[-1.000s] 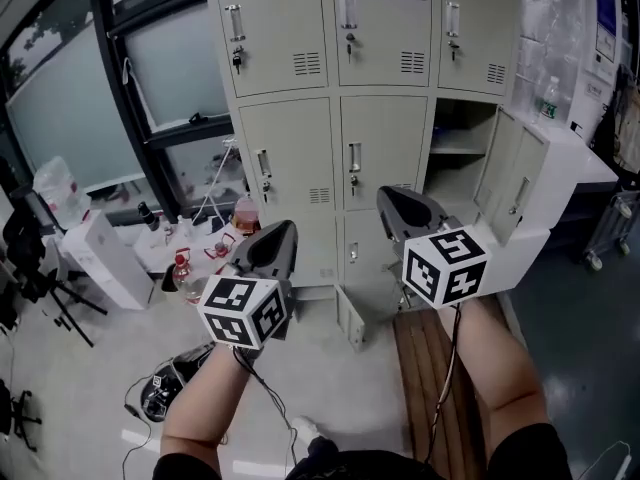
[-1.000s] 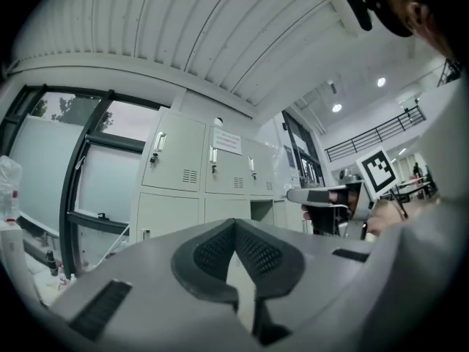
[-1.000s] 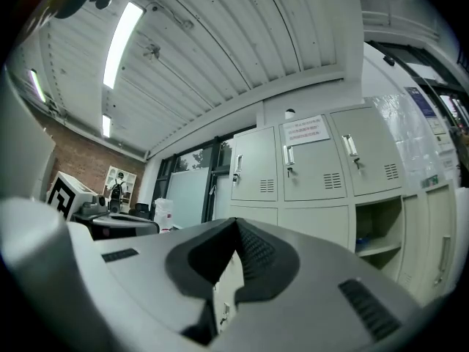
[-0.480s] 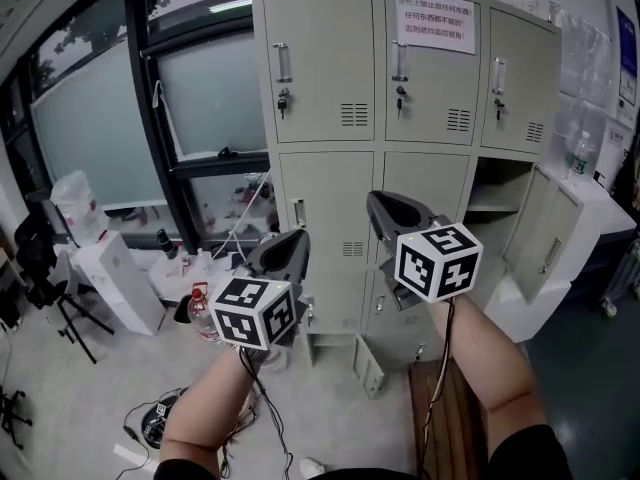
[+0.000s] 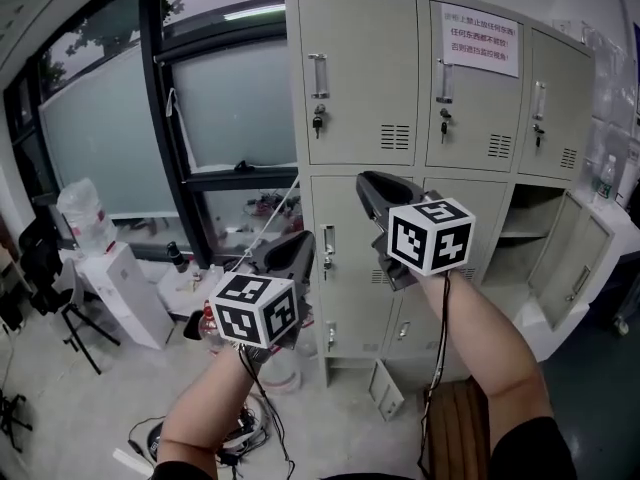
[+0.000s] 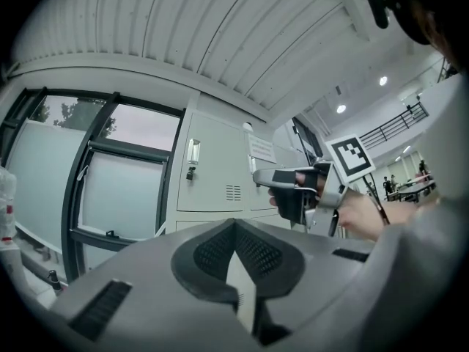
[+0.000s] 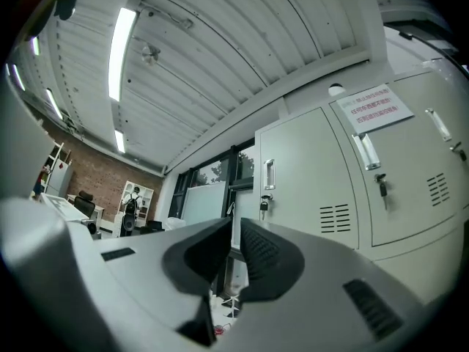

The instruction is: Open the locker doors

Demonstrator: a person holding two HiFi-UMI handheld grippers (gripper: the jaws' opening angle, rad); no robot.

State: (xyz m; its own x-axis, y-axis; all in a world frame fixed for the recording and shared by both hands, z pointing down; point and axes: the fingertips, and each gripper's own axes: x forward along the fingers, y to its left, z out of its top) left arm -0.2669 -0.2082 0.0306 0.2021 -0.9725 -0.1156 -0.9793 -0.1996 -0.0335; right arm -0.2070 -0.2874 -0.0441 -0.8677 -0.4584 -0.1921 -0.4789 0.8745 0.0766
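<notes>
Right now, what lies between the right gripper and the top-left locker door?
Nothing: the stretch from the right gripper to the top-left locker door is bare air, as the right gripper view shows. Its fingers, just opening, hold nothing.

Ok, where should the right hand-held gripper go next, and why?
Probably ease the right hand-held gripper forward toward the top-left door's handle; that door is shut, and the jaws have just been opening with nothing between them.

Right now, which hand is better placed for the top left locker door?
Probably right: the right hand-held gripper sits higher, nearer that door's handle, jaws just opening, nothing between them; the left hand-held gripper hangs lower, shut.
</notes>
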